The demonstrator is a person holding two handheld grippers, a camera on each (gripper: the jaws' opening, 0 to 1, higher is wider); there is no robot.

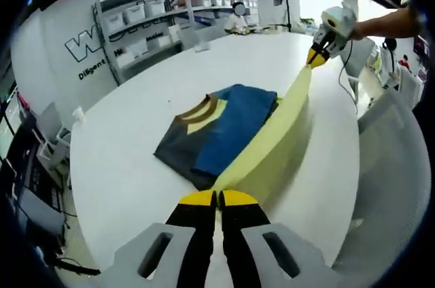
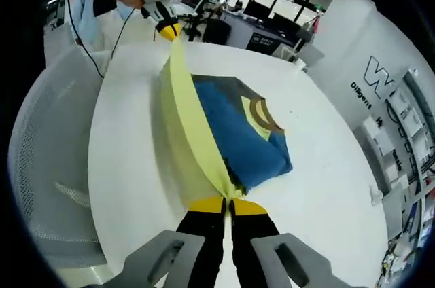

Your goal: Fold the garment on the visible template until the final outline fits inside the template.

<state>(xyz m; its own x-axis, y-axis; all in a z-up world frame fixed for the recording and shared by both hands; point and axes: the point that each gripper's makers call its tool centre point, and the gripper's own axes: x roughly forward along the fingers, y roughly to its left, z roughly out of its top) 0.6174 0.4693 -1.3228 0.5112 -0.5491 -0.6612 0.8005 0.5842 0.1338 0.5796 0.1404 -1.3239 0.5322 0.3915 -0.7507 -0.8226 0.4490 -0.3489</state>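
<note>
Both claws, left claw [image 1: 217, 198] and right claw [image 2: 228, 204], pinch the yellow panel's ends taut. The garment [image 1: 217, 128], mid-table [image 1: 122, 159], looks light, limp, slippery; grip corners.

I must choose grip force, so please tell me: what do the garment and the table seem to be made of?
Garment: soft knit cloth, matte, in blue, grey and pale yellow; it drapes and stretches taut between the left gripper and right gripper. Table: hard, smooth white top, perhaps laminate; it is flat and faintly glossy. Neither material is certain.
</note>
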